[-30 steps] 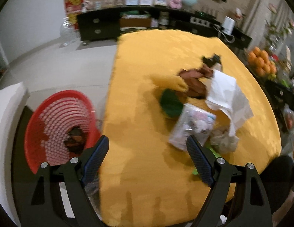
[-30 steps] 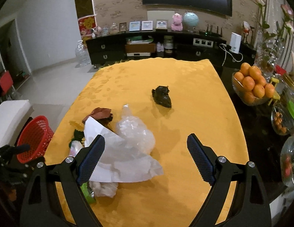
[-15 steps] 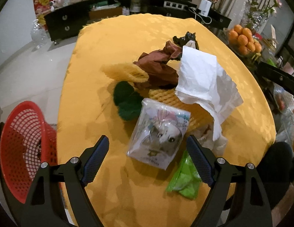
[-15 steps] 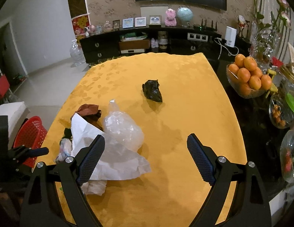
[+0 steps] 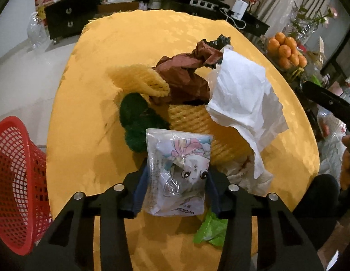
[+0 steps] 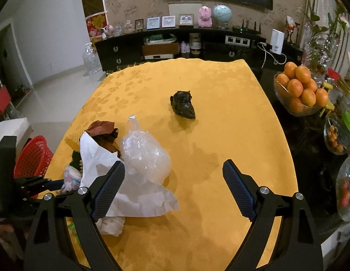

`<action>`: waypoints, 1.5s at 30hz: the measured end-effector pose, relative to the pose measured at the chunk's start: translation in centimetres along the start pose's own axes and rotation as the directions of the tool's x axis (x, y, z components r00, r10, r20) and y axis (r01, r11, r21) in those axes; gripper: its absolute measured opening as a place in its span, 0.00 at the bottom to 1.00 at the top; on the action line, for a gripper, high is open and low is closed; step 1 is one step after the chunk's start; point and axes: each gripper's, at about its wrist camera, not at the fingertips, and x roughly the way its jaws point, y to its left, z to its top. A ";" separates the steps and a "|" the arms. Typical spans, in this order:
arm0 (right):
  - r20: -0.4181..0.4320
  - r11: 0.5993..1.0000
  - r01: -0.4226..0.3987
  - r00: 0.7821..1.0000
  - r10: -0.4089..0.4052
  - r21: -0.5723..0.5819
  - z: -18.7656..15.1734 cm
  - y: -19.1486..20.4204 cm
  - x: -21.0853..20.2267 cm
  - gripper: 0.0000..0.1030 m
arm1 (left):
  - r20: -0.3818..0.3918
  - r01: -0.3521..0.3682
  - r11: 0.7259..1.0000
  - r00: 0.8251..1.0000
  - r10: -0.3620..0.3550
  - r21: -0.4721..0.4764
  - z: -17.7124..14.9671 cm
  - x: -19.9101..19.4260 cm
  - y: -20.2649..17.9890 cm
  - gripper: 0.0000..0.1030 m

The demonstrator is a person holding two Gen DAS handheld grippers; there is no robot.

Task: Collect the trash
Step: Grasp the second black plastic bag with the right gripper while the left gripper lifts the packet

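The left gripper point(image 5: 176, 188) was closing on the toy packet point(image 5: 178, 171), next to be carried to the red basket point(image 5: 16, 180), while the right gripper point(image 6: 172, 188) hung wide and empty

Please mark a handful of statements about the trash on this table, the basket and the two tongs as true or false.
1. The left tongs have the cartoon-printed plastic packet between their fingers. True; the jaws are closing on it.
2. The right tongs grip the black crumpled bag. False; they are open and empty, and the bag lies apart, farther up the yellow tablecloth.
3. The red mesh basket stands on the table. False; it sits off the table's edge, at the left.
4. A white paper sheet lies partly over the brown crumpled paper. True.
5. The bowl of oranges sits among the trash. False; it is off the cloth, at the right.
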 end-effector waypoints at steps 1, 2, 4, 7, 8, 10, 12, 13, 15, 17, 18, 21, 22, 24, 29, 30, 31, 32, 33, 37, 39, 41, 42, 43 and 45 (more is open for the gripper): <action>-0.001 1.000 0.000 1.000 0.000 -0.002 0.0 0.0 0.1 0.83 | 0.005 0.000 1.000 1.000 0.000 -0.003 0.0 -0.3 0.1 0.41; -0.002 1.000 0.000 1.000 0.000 -0.003 0.1 0.0 0.2 0.83 | 0.014 0.000 1.000 1.000 0.000 -0.008 -0.1 -0.8 0.2 0.41; -0.003 1.000 0.001 1.000 -0.001 -0.003 0.3 0.0 0.4 0.83 | 0.025 -0.002 1.000 1.000 0.003 -0.012 -0.1 -1.4 0.3 0.41; 0.002 1.000 0.005 1.000 -0.005 -0.006 0.7 0.1 0.7 0.83 | 0.053 -0.010 1.000 0.999 0.011 -0.014 -0.2 -2.9 0.4 0.41; 0.004 1.000 0.007 1.000 -0.007 -0.010 0.9 0.1 0.8 0.83 | 0.063 -0.016 1.000 0.998 0.017 -0.013 -0.2 -3.5 0.4 0.41; 0.006 1.000 0.010 1.000 -0.010 -0.017 1.4 0.1 1.2 0.83 | 0.083 -0.028 0.999 0.996 0.029 -0.014 -0.2 -4.4 0.4 0.41; 0.007 1.000 0.011 1.000 -0.011 -0.021 2.1 -0.1 1.8 0.83 | 0.103 -0.038 0.999 0.994 0.040 -0.022 -0.1 -5.4 0.7 0.41; 0.006 1.000 0.013 1.000 -0.013 -0.021 2.5 -0.2 2.2 0.83 | 0.110 -0.043 0.999 0.993 0.046 -0.027 -0.1 -5.8 0.9 0.41; 0.003 1.000 0.014 1.000 -0.014 -0.020 3.2 -0.3 2.9 0.83 | 0.127 -0.060 0.997 0.990 0.065 -0.043 -0.1 -6.6 1.4 0.41; -0.005 1.000 0.011 1.000 -0.011 -0.013 4.1 -0.7 4.0 0.83 | 0.141 -0.078 0.995 0.986 0.087 -0.068 0.0 -7.4 2.2 0.41; -0.013 1.000 0.009 1.000 -0.009 -0.008 4.5 -0.8 4.7 0.83 | 0.147 -0.090 0.993 0.984 0.101 -0.079 0.0 -7.7 2.6 0.41; -0.035 1.000 0.003 0.999 -0.003 0.011 5.8 -1.1 6.8 0.83 | 0.166 -0.126 0.986 0.976 0.143 -0.109 0.0 -8.6 3.8 0.41; -0.041 1.000 0.000 0.999 0.001 0.018 6.1 -1.2 7.6 0.83 | 0.168 -0.133 0.985 0.974 0.151 -0.114 0.0 -8.8 4.0 0.41; -0.053 1.000 -0.001 0.999 0.003 0.026 6.8 -1.4 8.9 0.83 | 0.174 -0.157 0.980 0.969 0.177 -0.126 -0.1 -9.3 4.7 0.41; -0.070 0.999 0.013 0.997 -0.010 0.043 8.6 -1.9 12.4 0.83 | 0.167 -0.192 0.967 0.961 0.219 -0.165 -0.2 -9.9 6.6 0.41; -0.070 0.999 0.023 0.997 -0.020 0.042 8.9 -1.9 13.2 0.83 | 0.167 -0.195 0.965 0.960 0.224 -0.174 -0.3 -10.0 6.9 0.41; -0.070 0.999 0.032 0.997 -0.030 0.040 9.2 -1.9 13.7 0.83 | 0.166 -0.200 0.963 0.959 0.230 -0.180 -0.3 -10.0 7.2 0.41; -0.070 0.998 0.042 0.997 -0.039 0.037 9.5 -2.0 14.5 0.83 | 0.167 -0.204 0.962 0.957 0.235 -0.184 -0.4 -10.1 7.6 0.41; -0.070 0.998 0.047 0.997 -0.044 0.034 9.8 -2.0 15.0 0.83 | 0.167 -0.209 0.960 0.956 0.241 -0.186 -0.4 -10.2 7.8 0.41; -0.080 0.998 0.063 0.995 -0.061 0.020 10.4 -1.9 17.3 0.83 | 0.166 -0.233 0.953 0.950 0.266 -0.193 -0.3 -10.5 8.4 0.41; -0.087 0.998 0.059 0.995 -0.057 0.011 10.6 -1.8 18.1 0.78 | 0.166 -0.243 0.950 0.946 0.277 -0.197 -0.3 -10.5 8.7 0.41; -0.107 0.999 0.049 0.993 -0.048 0.004 10.7 -1.7 18.9 0.72 | 0.165 -0.248 0.947 0.945 0.283 -0.202 -0.3 -10.6 9.0 0.41; -0.117 0.999 0.042 0.992 -0.042 0.002 10.7 -1.6 19.4 0.70 | 0.164 -0.250 0.946 0.944 0.285 -0.205 -0.2 -10.6 9.1 0.41; -0.128 0.999 0.036 0.991 -0.036 -0.002 10.7 -1.5 19.8 0.66 | 0.163 -0.251 0.946 0.944 0.286 -0.208 -0.1 -10.6 9.3 0.41; -0.142 1.000 0.027 0.990 -0.028 -0.010 10.6 -1.3 20.3 0.62 | 0.162 -0.254 0.944 0.943 0.290 -0.210 -0.3 -10.7 9.4 0.41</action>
